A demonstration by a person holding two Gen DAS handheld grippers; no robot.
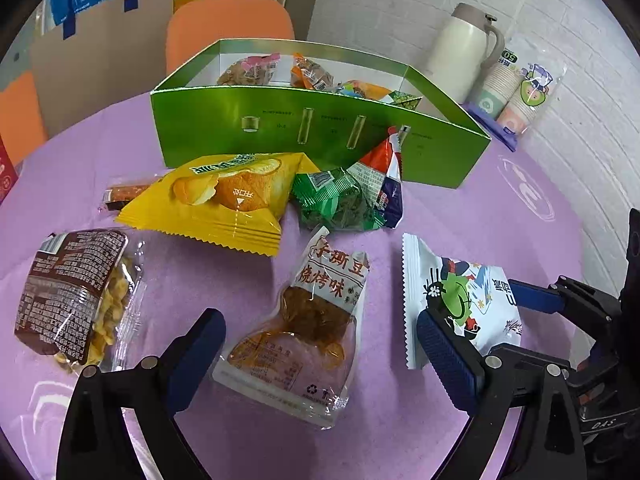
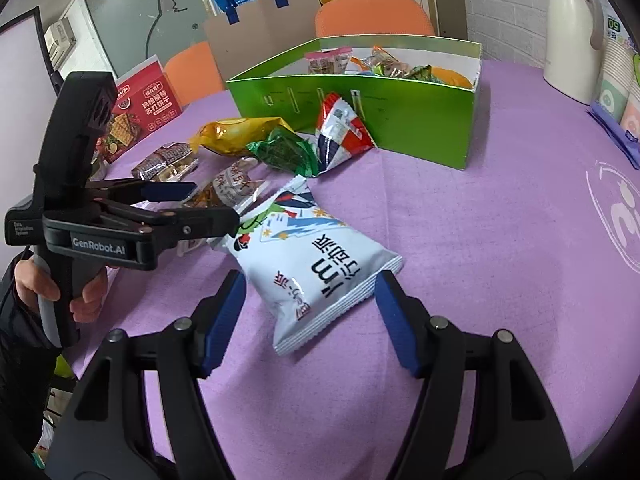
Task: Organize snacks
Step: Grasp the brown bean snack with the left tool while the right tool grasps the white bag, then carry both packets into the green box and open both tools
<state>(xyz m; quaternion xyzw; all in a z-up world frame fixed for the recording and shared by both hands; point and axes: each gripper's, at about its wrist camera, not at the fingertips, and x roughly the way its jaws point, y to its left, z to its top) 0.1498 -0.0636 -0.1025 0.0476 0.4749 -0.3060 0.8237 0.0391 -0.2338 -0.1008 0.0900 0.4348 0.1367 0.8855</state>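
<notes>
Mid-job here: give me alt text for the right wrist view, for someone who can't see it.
The open right gripper straddles a white snack bag on the purple tablecloth. The open left gripper reaches in beside it; more snacks lie before a green box.

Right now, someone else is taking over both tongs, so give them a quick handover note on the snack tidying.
Left tongs: open, empty, straddling the clear barbecue-flavour pouch.
Right tongs: open, empty, either side of the white snack bag; not gripping it.
Green box sits at the back of the purple tablecloth and already holds several snacks.
Still loose on the cloth: white snack bag, barbecue-flavour pouch, yellow bag, green packet, red-white-blue packet leaning on the box front, brown-label pack and a small stick snack.
Left to do: move these into the box.
</notes>
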